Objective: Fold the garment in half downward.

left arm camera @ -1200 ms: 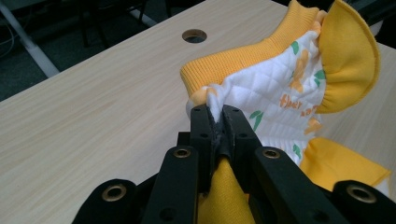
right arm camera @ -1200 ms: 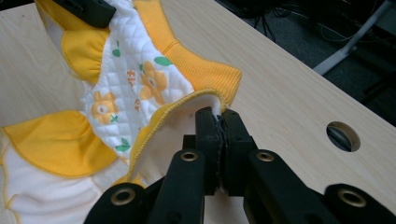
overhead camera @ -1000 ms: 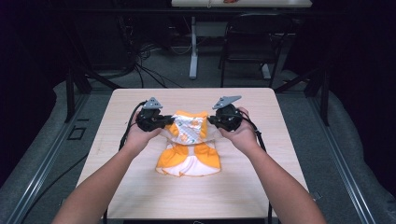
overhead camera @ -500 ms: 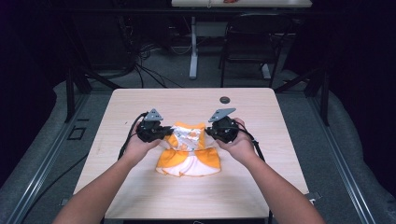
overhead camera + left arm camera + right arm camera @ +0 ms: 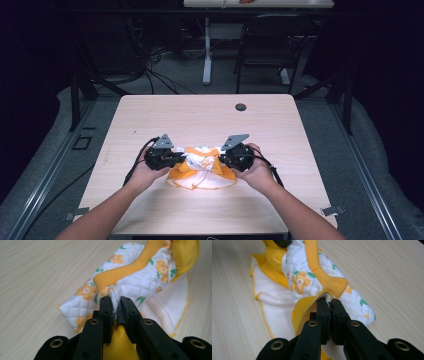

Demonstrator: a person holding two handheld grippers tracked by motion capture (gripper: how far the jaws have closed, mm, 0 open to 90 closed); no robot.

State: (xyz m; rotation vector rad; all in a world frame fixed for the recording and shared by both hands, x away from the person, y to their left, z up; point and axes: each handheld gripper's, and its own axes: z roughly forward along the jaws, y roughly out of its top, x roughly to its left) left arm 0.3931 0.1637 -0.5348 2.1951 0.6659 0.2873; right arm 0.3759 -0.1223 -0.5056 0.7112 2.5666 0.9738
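Observation:
A small quilted garment [image 5: 202, 167], white with orange flowers, orange ribbed trim and a yellow lining, lies bunched on the wooden table [image 5: 200, 120] between my two hands. My left gripper [image 5: 175, 159] holds its left end; in the left gripper view the jaws [image 5: 115, 302] have just been opening a little, with a fold of the white cloth [image 5: 140, 282] still pinched between them. My right gripper [image 5: 224, 160] holds the right end. Its tips [image 5: 328, 302] are pressed shut on the edge of the cloth [image 5: 304, 282] beside the orange trim.
A small dark round grommet [image 5: 241, 106] sits in the tabletop near its far edge. Beyond the table stand a chair [image 5: 265, 50], a table leg [image 5: 206, 50] and loose cables on the floor. The person's forearms come in from the near edge.
Both hands have come down and toward the near edge with the garment. It hung spread between the grippers before and now rests bunched on the table.

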